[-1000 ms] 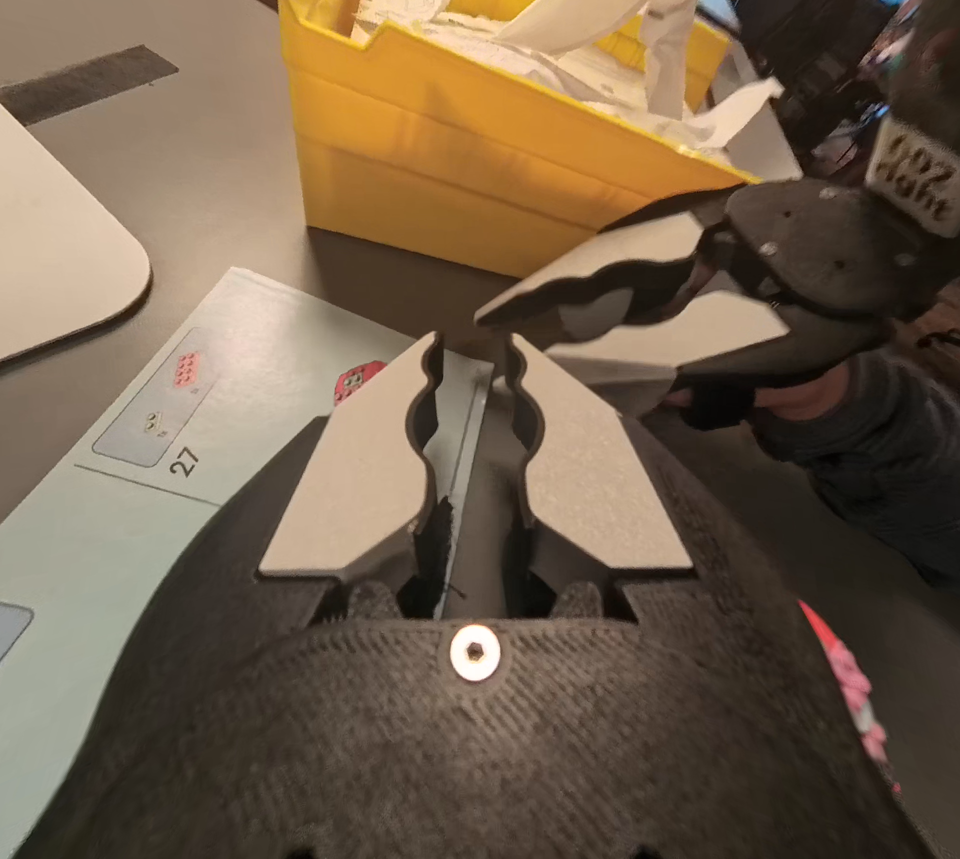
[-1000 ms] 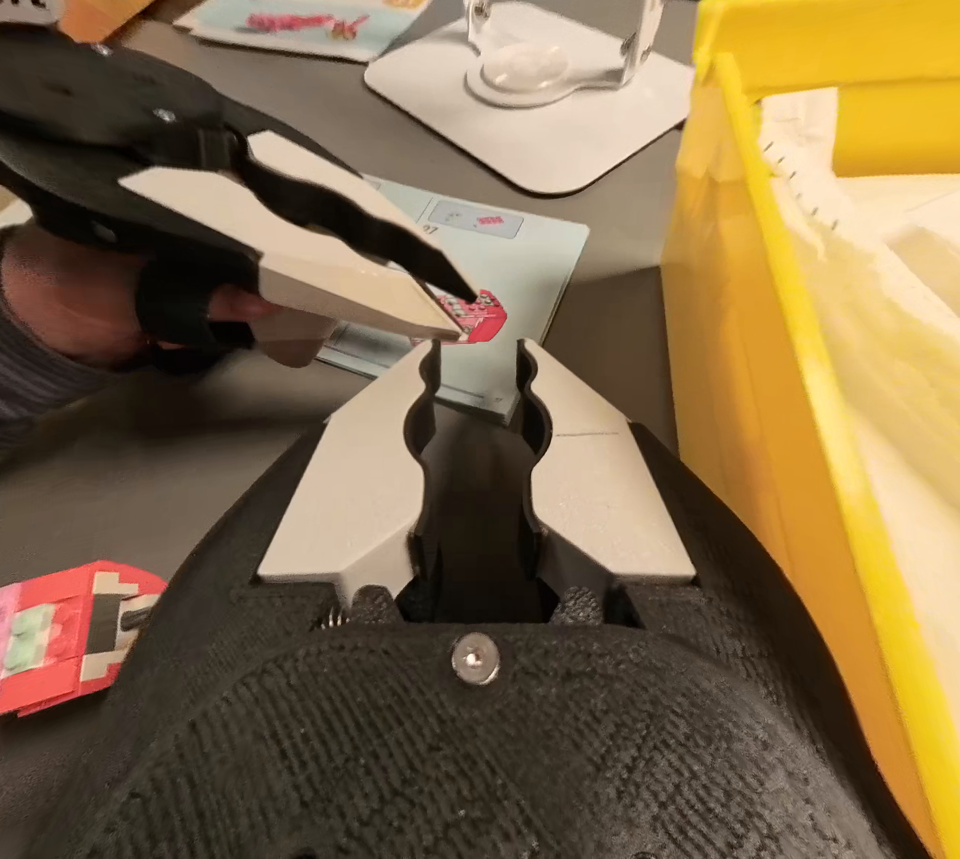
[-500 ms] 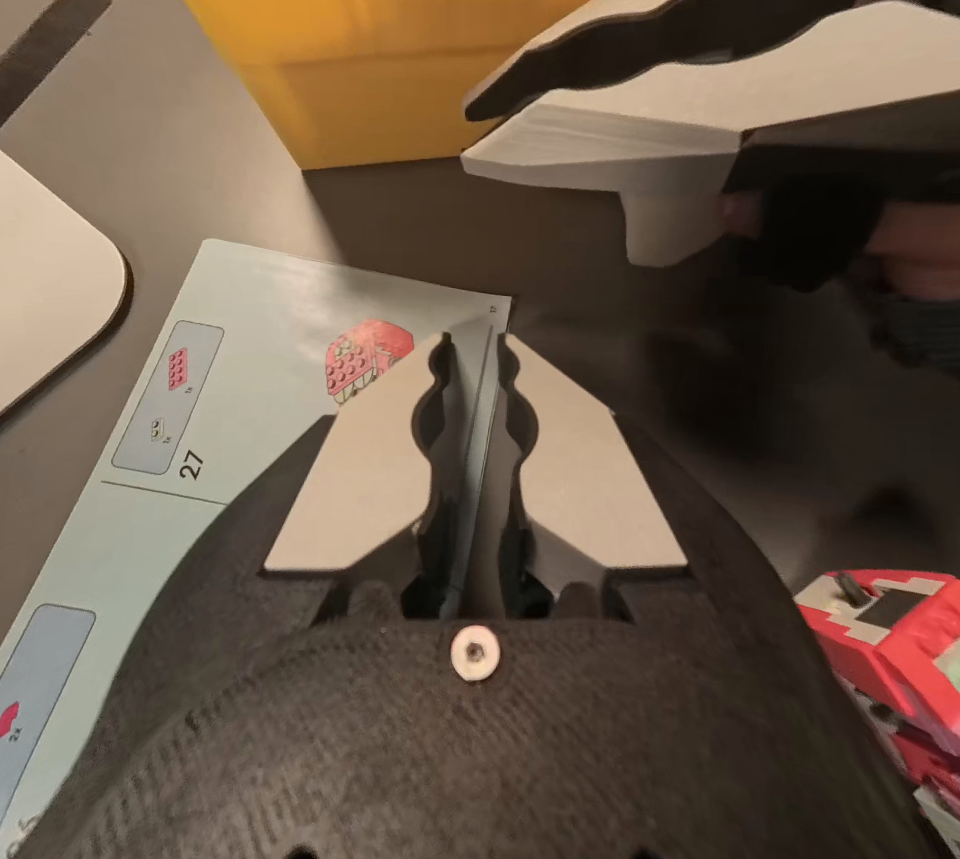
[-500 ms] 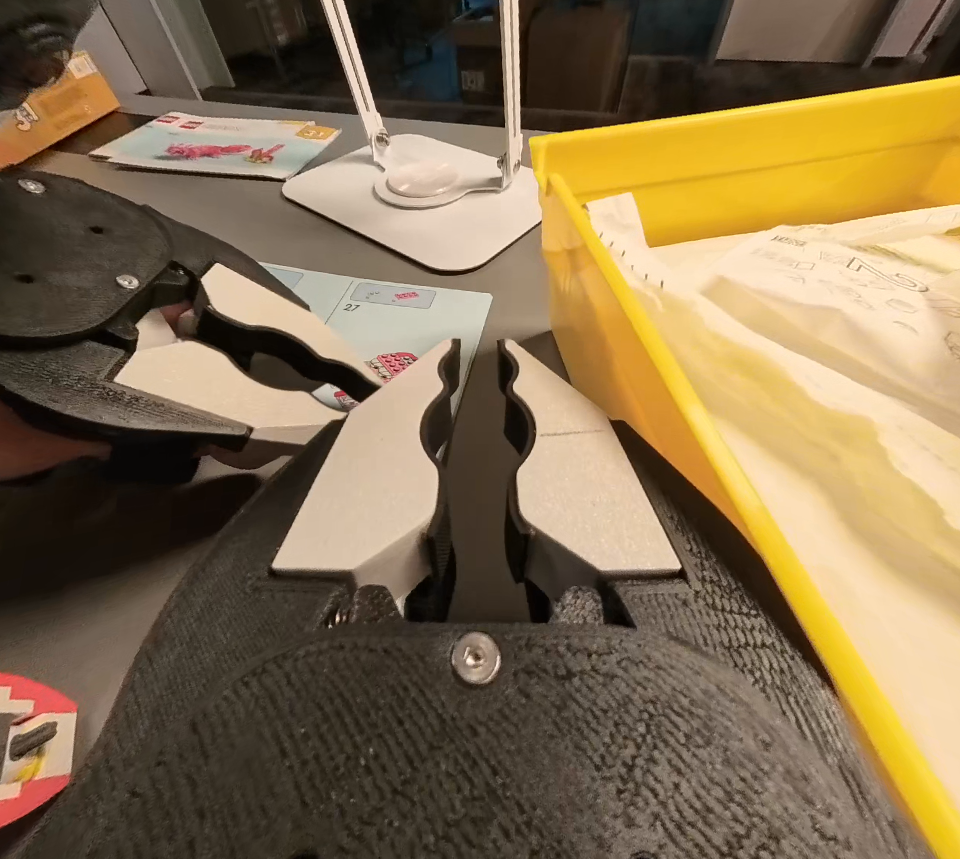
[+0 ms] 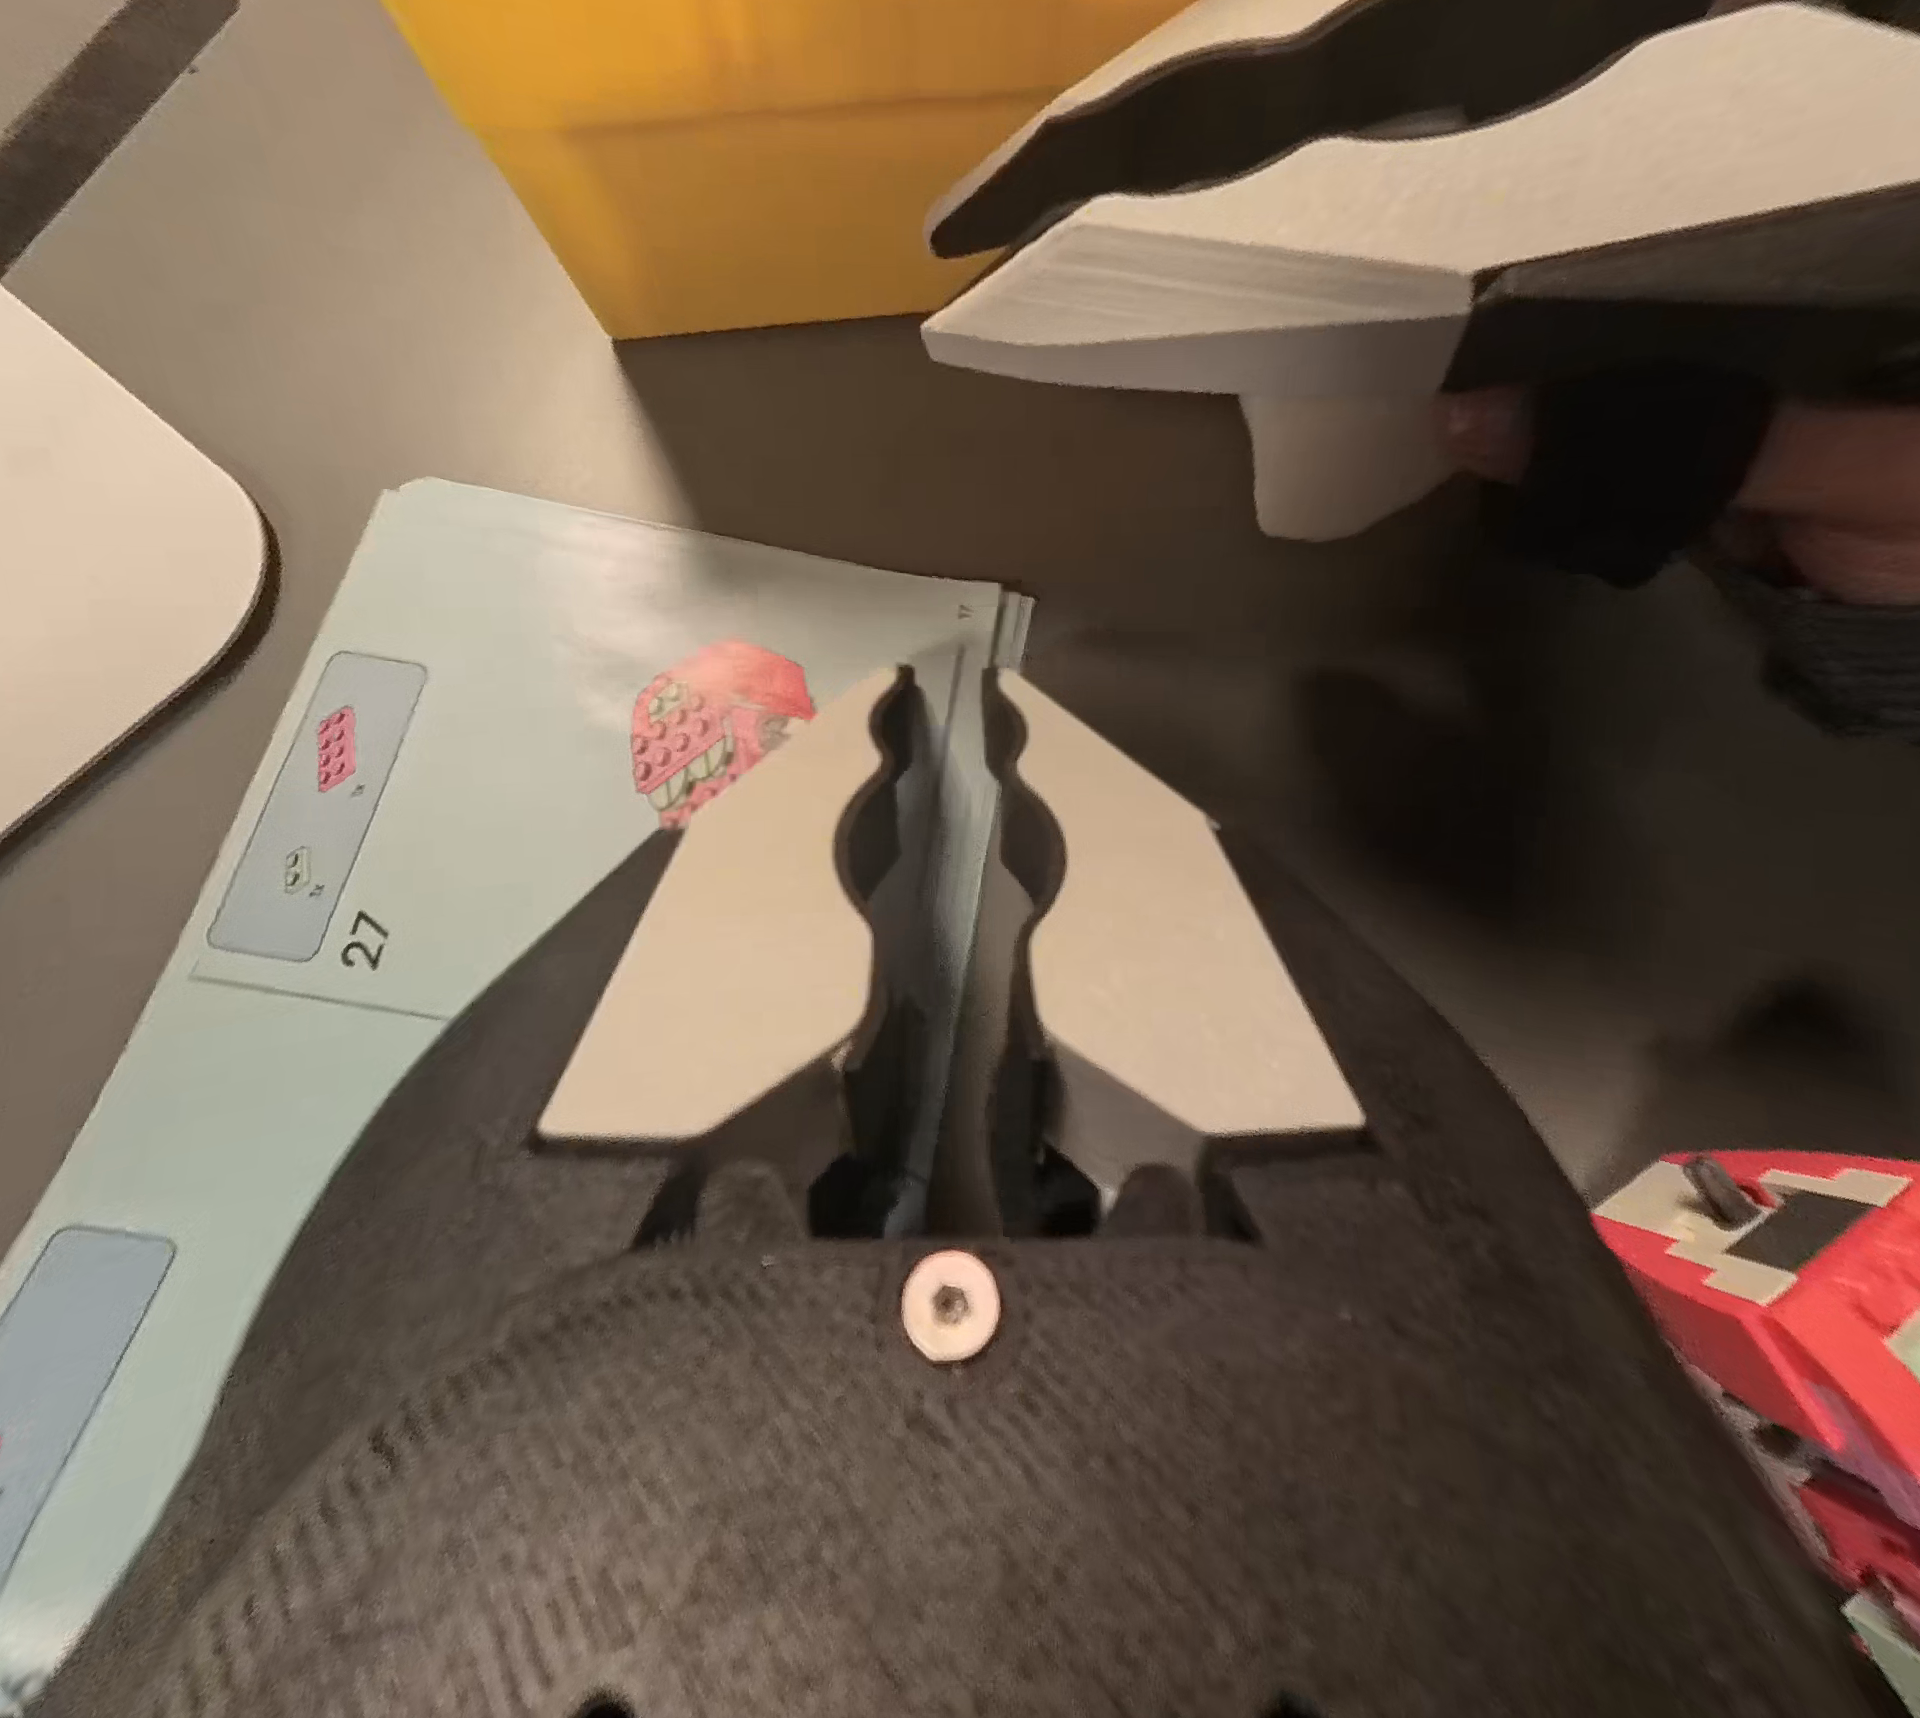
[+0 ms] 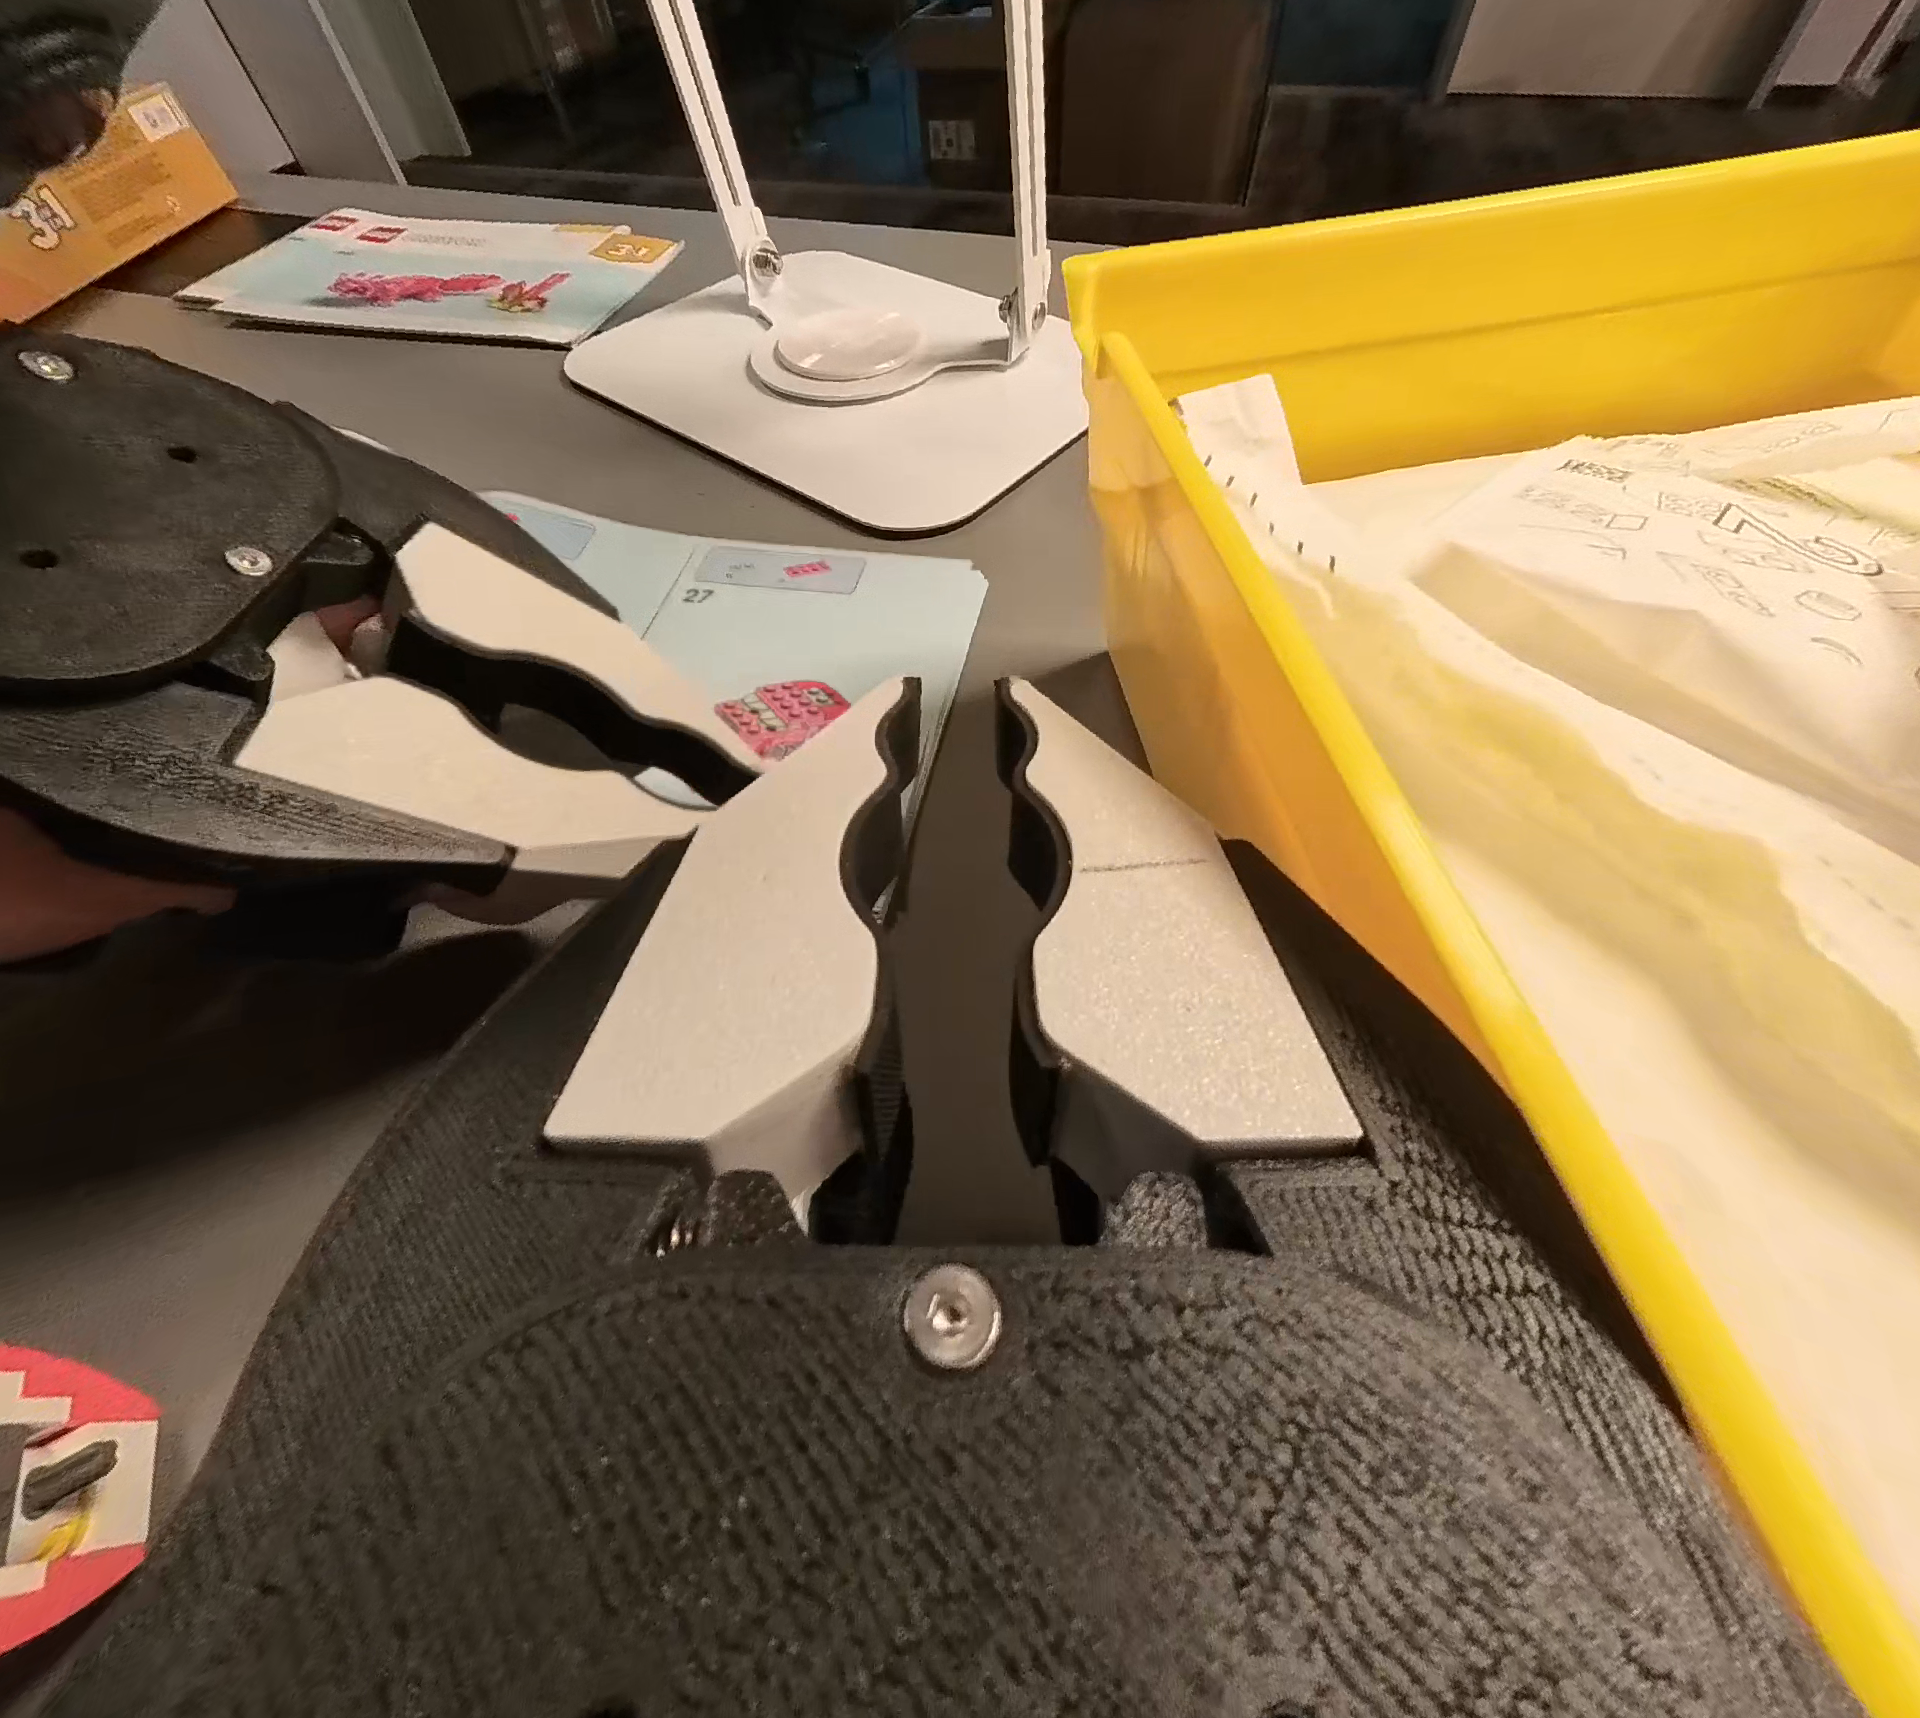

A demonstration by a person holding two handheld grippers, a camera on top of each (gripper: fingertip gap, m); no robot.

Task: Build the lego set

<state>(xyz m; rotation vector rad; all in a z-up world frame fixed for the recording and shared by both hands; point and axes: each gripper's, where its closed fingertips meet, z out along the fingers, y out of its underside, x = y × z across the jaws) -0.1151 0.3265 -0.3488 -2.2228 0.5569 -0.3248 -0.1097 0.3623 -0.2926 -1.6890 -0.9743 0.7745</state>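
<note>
Two grippers over the desk [image 6: 520, 421]. Left gripper [image 5: 948, 681]: fingers narrow, astride the booklet's [image 5: 499, 733] lifted page edge; pad contact cannot be told. Right gripper [image 6: 958, 692]: fingers narrow, bare, between booklet corner and yellow bin [image 6: 1455, 297]. Red brick model [image 5: 1766, 1305] nearby.

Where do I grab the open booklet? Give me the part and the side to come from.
Probably the fanned page edges at the booklet's corner nearest the yellow bin, coming in low from the bare table beside it. It lies flat, so only that loose edge offers a lip; the bin and white base crowd other sides.
</note>
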